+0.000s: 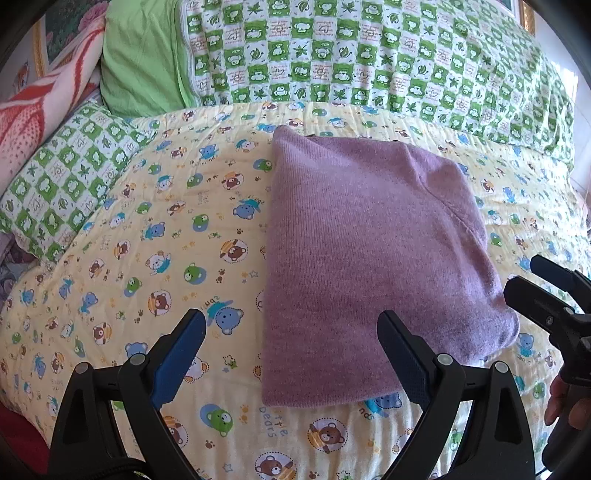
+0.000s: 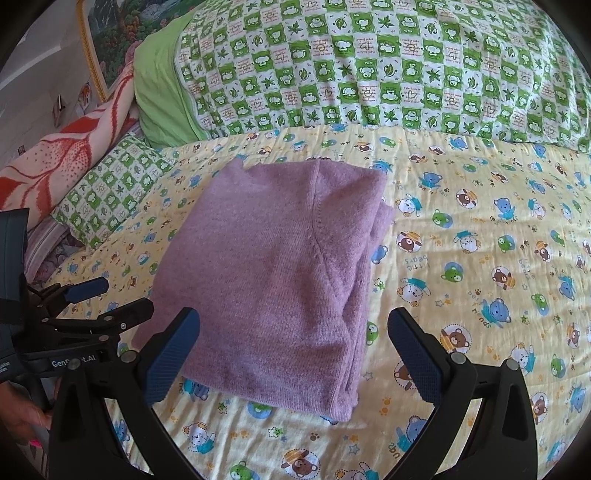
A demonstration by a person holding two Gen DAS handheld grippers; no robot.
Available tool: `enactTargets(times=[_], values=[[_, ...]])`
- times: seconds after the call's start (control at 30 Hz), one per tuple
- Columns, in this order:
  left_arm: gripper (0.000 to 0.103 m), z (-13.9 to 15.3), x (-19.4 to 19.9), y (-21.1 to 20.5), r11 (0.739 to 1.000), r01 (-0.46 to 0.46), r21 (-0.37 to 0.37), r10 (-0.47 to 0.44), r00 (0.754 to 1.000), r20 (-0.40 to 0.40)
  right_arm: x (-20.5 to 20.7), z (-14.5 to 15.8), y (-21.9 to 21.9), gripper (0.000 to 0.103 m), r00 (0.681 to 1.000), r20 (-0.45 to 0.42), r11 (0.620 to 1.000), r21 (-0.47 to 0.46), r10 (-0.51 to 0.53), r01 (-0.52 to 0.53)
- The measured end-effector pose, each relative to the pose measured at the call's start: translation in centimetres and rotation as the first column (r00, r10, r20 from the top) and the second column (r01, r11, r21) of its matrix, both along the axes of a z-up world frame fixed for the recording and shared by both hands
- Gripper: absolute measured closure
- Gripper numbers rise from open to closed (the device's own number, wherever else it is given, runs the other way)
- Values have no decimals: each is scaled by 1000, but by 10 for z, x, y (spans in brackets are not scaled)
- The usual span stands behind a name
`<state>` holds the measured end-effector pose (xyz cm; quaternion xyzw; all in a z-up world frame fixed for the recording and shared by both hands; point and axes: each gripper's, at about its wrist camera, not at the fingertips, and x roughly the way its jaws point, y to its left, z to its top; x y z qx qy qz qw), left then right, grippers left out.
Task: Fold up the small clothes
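A purple knit garment [image 1: 369,251] lies folded into a compact rectangle on the yellow bear-print quilt [image 1: 147,240]; it also shows in the right wrist view [image 2: 277,266]. My left gripper [image 1: 291,325] is open and empty, hovering just short of the garment's near left edge. My right gripper [image 2: 293,325] is open and empty, just short of the garment's near edge. The right gripper shows at the right edge of the left wrist view [image 1: 524,277]. The left gripper shows at the left of the right wrist view [image 2: 122,295].
A green checked pillow [image 1: 369,55] lies along the far side of the quilt [image 2: 480,240]. A smaller green checked pillow [image 1: 66,177] and a red and white blanket [image 1: 44,96] lie at the left. A framed picture [image 2: 110,29] leans behind.
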<state>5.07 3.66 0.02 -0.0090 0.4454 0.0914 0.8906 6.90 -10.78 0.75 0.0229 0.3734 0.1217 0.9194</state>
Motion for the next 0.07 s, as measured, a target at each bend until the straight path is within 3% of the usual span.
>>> enactTargets(times=[0.07], values=[[9, 1, 1, 0, 1000, 0, 0, 0, 1000, -1, 2, 1, 0, 1, 1000, 1, 1000, 8, -2, 2]])
